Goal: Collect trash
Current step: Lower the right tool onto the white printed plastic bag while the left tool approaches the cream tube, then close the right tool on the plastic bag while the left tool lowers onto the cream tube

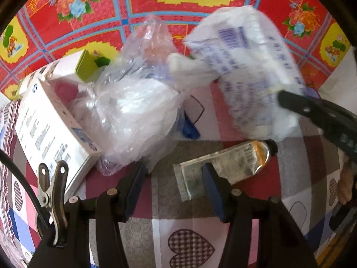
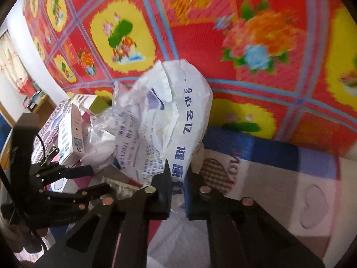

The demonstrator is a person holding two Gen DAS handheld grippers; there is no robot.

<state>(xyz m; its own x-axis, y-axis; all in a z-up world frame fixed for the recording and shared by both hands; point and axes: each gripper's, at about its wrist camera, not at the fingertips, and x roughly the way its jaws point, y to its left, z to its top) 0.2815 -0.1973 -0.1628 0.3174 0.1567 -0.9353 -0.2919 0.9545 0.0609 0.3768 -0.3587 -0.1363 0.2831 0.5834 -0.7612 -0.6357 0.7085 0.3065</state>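
Two grippers work over a heart-patterned quilt [image 1: 138,234]. The right gripper [image 2: 177,178], low in the centre of its frame, is clamped on a white printed bag [image 2: 169,116]. The left gripper [image 1: 173,178] stands apart, empty, above a flattened silver tube [image 1: 225,165] at lower centre.
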